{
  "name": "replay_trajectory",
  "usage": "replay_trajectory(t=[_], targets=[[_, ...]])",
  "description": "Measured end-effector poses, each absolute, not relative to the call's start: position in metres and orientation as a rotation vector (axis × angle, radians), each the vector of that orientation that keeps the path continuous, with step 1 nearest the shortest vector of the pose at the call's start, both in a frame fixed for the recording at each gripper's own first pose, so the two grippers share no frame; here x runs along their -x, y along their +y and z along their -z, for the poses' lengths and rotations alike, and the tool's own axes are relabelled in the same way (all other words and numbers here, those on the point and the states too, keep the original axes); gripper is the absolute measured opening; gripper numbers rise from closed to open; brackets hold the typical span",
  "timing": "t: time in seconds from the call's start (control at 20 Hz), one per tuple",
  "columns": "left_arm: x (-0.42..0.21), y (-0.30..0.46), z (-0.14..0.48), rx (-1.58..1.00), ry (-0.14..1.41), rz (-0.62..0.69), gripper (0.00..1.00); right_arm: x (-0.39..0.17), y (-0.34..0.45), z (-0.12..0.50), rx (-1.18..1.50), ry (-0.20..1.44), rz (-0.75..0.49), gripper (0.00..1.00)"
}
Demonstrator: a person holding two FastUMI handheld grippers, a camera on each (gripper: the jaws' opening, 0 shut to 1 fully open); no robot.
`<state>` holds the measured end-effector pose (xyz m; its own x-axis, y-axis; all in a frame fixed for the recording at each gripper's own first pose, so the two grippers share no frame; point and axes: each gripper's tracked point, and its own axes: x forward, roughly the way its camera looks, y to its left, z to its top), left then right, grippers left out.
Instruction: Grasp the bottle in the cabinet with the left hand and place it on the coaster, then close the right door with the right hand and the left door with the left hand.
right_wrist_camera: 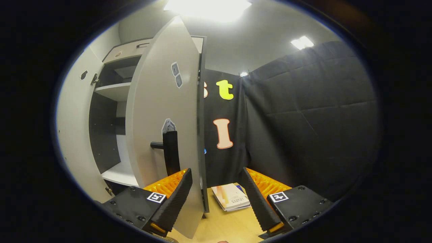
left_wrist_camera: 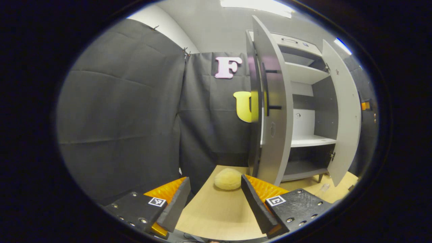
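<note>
In the left gripper view, the left hand-held gripper [left_wrist_camera: 214,199] hovers released over the pale wooden desk [left_wrist_camera: 216,219], fingers spread with nothing between them. At its 12 o'clock, just past the fingertips, lies a round, fluffy cream coaster [left_wrist_camera: 228,179]. At 2 o'clock stands the grey cabinet [left_wrist_camera: 303,111], upright and tall, both doors swung out: the left door [left_wrist_camera: 273,101] edge-on toward the camera with a dark handle, the right door [left_wrist_camera: 342,111] beyond it. A faint clear object lies on the desk at 4 o'clock near the cabinet's foot; I cannot tell whether it is the bottle.

In the right gripper view, the right hand-held gripper [right_wrist_camera: 216,199] is also released, the right door's edge standing between its fingers, untouched. A book [right_wrist_camera: 232,196] lies flat on the desk at 12 o'clock. Black cloth walls the booth under ceiling lights.
</note>
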<state>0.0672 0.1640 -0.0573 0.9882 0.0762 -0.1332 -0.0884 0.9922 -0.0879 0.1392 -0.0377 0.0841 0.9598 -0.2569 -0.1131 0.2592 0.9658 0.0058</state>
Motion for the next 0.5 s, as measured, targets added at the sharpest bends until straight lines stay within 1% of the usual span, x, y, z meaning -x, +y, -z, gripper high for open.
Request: replay_trajectory(t=[0.05,0.1,0.5], targets=[[-0.066,0.167,0.056,0.094,0.129,-0.087,0.92,-0.141,-0.033,-0.083,-0.024,0.113,0.254,0.92],[-0.065,0.170,0.057,0.095,0.128,-0.091,0.92,-0.142,-0.029,-0.083,-0.028,0.113,0.247,0.95],[-0.045,0.201,0.059,0.079,0.122,-0.137,0.92,-0.161,0.014,-0.080,-0.058,0.116,0.161,0.95]])
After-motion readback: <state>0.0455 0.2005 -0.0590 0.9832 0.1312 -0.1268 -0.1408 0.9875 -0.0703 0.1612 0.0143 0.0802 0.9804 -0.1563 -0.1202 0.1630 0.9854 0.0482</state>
